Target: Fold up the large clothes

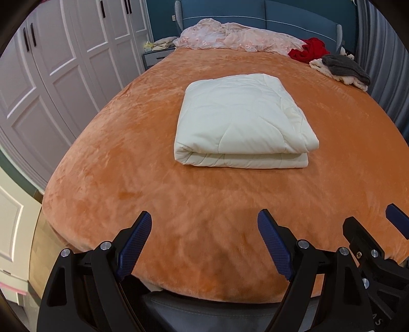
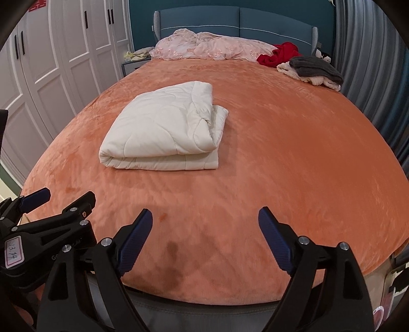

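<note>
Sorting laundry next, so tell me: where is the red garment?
The red garment lies at the bed's far right, by the headboard, between the pink bedding and the grey-and-cream pile.

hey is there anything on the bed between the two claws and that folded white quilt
Nothing visible. Only bare orange plush bedspread lies between the open left claw, the open right claw and the folded white quilted blanket. The other clothes lie beyond it, near the headboard.

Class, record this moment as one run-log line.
left gripper: open, empty | right gripper: open, empty | white quilt: folded, on orange bed cover
</note>
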`<state>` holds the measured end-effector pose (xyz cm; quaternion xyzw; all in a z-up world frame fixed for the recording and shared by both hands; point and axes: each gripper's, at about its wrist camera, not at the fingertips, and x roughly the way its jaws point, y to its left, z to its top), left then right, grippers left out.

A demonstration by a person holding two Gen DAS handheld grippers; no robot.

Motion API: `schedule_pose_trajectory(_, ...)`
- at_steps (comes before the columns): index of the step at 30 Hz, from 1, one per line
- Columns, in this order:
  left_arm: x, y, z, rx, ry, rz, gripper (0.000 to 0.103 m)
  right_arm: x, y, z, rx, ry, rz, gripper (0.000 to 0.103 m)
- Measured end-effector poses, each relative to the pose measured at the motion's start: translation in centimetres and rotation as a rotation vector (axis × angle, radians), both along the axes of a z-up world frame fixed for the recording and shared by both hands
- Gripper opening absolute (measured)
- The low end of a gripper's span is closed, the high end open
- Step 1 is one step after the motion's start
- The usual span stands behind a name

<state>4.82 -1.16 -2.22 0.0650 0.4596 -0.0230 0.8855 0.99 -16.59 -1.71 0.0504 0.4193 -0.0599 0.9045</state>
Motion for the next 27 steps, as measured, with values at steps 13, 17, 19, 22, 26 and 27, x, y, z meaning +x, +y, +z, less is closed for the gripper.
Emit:
schedule_pose_trajectory(13,-1.5,-0.3,0.1,0.018,-0.019,0.018,0.082,-1.1,-0.4,0.0,0.004,-0.002,-0.013,0.082)
schedule_pose_trajectory(17,-1.6,-0.3,0.1,0.028,-0.024,0.024,0.082,-1.2,-0.4,0.0,0.003,-0.003,-0.013,0.082)
schedule_pose_trajectory(19,-1.6,-0.2,0.1,0.030,-0.023,0.026,0.082,-1.2,-0.4,0.0,0.005,-0.001,-0.013,0.082)
schedule_pose_trajectory(22,-1.6,-0.2,0.1,0.028,-0.020,0.028,0.081,-1.3,-0.4,-0.1,0.006,-0.001,-0.015,0.082)
schedule_pose_trajectory(26,-1.6,-0.1,0.0,0.028,-0.017,0.033,0.081,-1.4,-0.2,-0.2,0.008,0.002,-0.016,0.082)
schedule_pose_trajectory(27,-1.6,-0.1,0.0,0.028,-0.016,0.035,0.081,-1.5,-0.2,-0.2,0.008,0.004,-0.016,0.082)
